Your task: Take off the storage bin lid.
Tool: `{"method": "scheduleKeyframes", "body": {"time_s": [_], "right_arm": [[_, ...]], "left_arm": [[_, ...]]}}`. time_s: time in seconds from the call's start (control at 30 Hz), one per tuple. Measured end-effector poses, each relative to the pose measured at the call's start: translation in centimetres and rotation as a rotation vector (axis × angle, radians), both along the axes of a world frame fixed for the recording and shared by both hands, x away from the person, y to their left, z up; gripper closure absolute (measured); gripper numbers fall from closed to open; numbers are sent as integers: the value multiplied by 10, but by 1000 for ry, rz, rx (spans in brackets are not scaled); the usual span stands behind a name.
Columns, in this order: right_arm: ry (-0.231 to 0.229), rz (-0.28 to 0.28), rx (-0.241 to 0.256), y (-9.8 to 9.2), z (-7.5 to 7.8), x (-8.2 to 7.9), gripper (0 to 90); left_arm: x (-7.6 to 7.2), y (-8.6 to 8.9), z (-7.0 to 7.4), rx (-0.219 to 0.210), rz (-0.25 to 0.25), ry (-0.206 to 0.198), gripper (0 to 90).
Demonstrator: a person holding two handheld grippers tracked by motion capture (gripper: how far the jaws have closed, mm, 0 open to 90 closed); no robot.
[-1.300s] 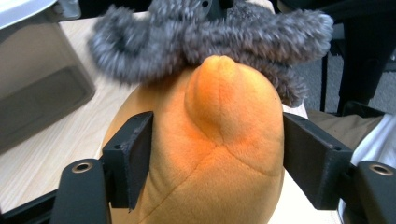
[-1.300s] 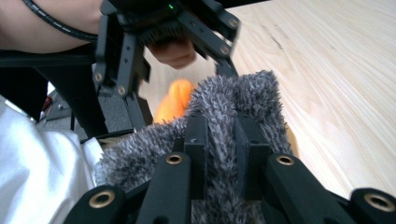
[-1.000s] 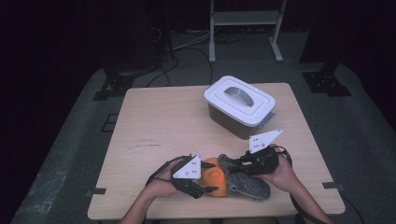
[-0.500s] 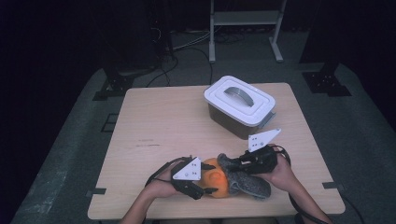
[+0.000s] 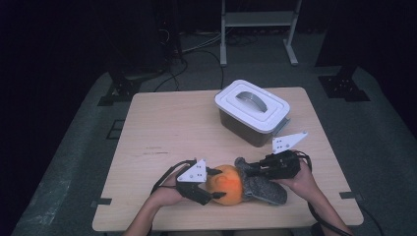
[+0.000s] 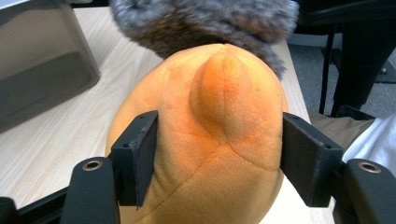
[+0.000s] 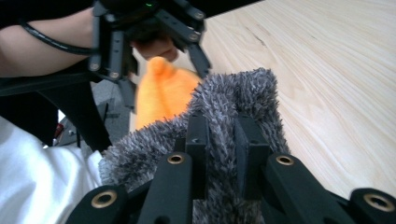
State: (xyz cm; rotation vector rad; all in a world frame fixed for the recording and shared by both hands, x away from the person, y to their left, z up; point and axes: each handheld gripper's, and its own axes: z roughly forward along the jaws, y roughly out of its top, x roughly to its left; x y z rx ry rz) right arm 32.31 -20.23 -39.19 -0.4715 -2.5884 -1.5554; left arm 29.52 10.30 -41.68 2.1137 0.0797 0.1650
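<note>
Near the front edge of the wooden table (image 5: 162, 123), a soft toy lies between the person's two hands: an orange plush part (image 5: 227, 184) with a grey furry part (image 5: 260, 186) joined to it on the right. In the high view the left gripper (image 5: 212, 185) comes in from the left with the orange plush between its jaws. The left gripper view shows those jaws spread, one on each side of the rounded orange plush (image 6: 210, 135); the left pad (image 6: 142, 154) touches the fabric and the right pad (image 6: 303, 156) sits just against its side, though the plush does not look squeezed. A small orange nub stands upright at the top of the plush, with the grey fur (image 6: 205, 21) just beyond it. The right gripper (image 5: 255, 169) reaches in from the right, and in the right gripper view its jaws stand close together, pinching a tuft of the grey fur (image 7: 233, 105) between them. Beyond that fur the orange plush (image 7: 163, 93) and the left gripper (image 7: 161, 65) show farther off. Farther back on the table, apart from the toy, stands a box with a white lid (image 5: 252, 103) bearing a handle.
</note>
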Motion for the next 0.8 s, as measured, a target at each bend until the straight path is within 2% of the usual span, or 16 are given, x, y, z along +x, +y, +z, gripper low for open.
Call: {"method": "scheduleKeyframes", "body": {"time_s": [0.07, 0.27, 0.37, 0.47, 0.5, 0.6, 0.63, 0.8], "right_arm": [[12, 2, -24, 3, -6, 1, 770], [36, -23, -32, -6, -11, 6, 771], [26, -40, 11, -9, -6, 5, 768], [11, -24, 30, -4, 0, 2, 767], [3, -6, 5, 1, 0, -1, 768], [7, -5, -18, 4, -4, 0, 767], [23, -10, -20, 2, -8, 1, 767], [31, -39, -55, -6, -12, 4, 767]], "left_arm": [[4, 6, -1, -10, 16, 21, 331], [9, 11, -1, -30, 59, 55, 332], [12, 13, -3, -48, 73, 83, 332], [12, 12, -3, -47, 75, 80, 332], [12, 13, -2, -43, 76, 78, 332], [13, 13, -3, -43, 81, 81, 332], [14, 15, -4, -50, 90, 93, 332], [18, 21, -5, -74, 122, 132, 331]]}}
